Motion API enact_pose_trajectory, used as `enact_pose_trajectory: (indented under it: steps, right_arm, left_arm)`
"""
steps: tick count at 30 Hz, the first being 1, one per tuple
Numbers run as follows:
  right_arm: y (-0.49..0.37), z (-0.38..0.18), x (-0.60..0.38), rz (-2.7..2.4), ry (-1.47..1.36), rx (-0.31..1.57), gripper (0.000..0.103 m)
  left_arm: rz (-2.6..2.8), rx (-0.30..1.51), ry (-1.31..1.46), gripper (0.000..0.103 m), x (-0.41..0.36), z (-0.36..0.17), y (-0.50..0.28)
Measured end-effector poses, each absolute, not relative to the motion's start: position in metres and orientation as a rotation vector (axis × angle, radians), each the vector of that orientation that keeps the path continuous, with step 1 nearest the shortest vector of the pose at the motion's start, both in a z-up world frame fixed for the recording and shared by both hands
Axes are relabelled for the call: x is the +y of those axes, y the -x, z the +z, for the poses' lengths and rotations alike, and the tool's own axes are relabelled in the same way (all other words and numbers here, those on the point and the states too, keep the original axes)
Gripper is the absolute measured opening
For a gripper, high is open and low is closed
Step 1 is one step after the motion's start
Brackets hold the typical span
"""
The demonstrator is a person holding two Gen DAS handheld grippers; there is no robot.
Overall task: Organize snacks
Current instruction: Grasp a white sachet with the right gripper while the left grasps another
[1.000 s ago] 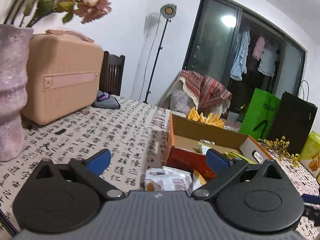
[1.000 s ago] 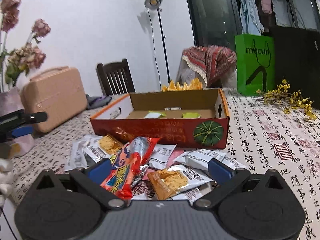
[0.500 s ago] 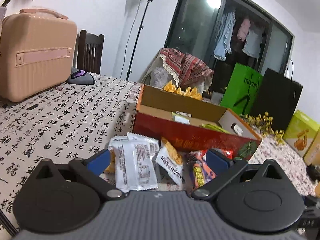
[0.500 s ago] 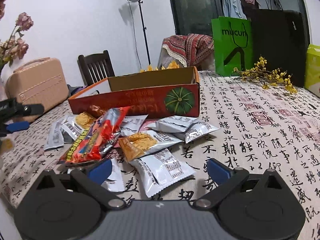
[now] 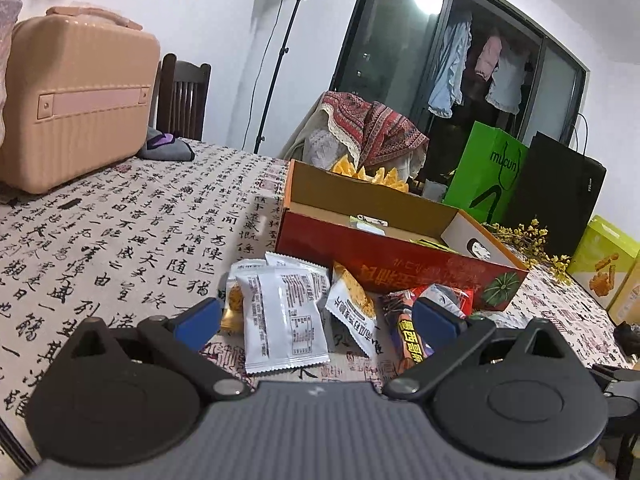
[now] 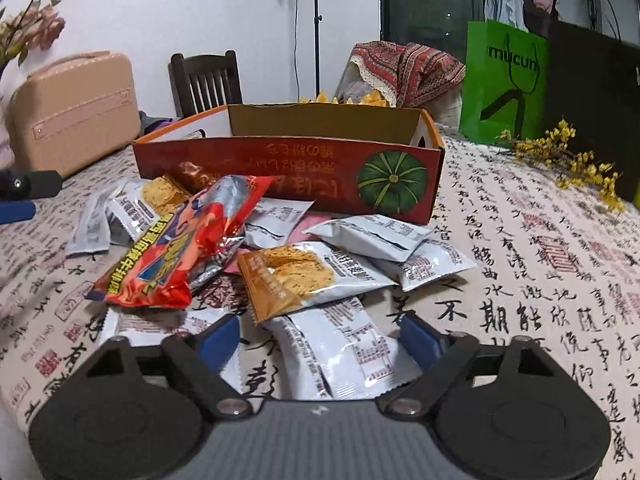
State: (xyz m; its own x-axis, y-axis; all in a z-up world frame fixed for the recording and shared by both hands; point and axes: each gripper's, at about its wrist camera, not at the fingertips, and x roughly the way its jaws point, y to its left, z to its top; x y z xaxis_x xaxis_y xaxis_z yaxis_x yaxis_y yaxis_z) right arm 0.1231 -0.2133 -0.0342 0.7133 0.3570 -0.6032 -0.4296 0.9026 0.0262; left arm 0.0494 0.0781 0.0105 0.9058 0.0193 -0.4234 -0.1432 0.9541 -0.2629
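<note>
1. Here, my right claw (image 6: 320, 340) is closing, its blue pads either side of a white snack packet (image 6: 348, 354) lying on the bench (image 6: 520, 264); the pads do not press it yet.
2. My left claw (image 5: 316, 316) stands spread over another white packet (image 5: 284, 316), touching nothing.
3. The snacks lie heaped just before the red pumpkin box (image 6: 288, 172): a red bag (image 6: 180, 248) rests on top, an orange-fronted packet (image 6: 292, 276) beside it.
4. The box sits open; a pink case (image 5: 76, 96) stands well apart to its left.

Green bag (image 6: 504, 84) reads "mucun"; tablecloth (image 6: 520, 280) w/ Chinese calligraphy.
</note>
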Motion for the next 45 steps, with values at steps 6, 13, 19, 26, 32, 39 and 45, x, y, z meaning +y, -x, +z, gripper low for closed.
enact_pose_trajectory:
  steps: [6,13,19,26,32,39,45]
  right_arm:
    - [-0.119,-0.029,-0.221,0.411,0.096,0.618,0.042]
    - [-0.101,-0.017,-0.234,0.397,0.057,0.530,0.041]
    - [-0.087,-0.002,-0.248,0.366,0.011,0.450,0.040]
    - [-0.087,0.002,-0.261,0.324,-0.027,0.431,0.040]
    - [-0.092,0.008,-0.267,0.299,-0.040,0.406,0.040]
    - [-0.105,0.005,-0.267,0.274,-0.057,0.419,0.040]
    - [-0.110,0.001,-0.264,0.263,-0.059,0.431,0.040]
  left_arm:
    - [0.081,0.438,0.289,0.103,0.076,0.009,-0.048]
    - [0.087,0.459,0.286,0.103,0.072,0.007,-0.046]
    - [0.074,0.470,0.276,0.103,0.063,0.005,-0.046]
    - [0.108,0.480,0.275,0.103,0.069,0.005,-0.048]
    - [0.169,0.516,0.259,0.103,0.081,0.007,-0.062]
    - [0.212,0.565,0.218,0.103,0.088,0.002,-0.088]
    - [0.238,0.628,0.182,0.103,0.087,-0.010,-0.114]
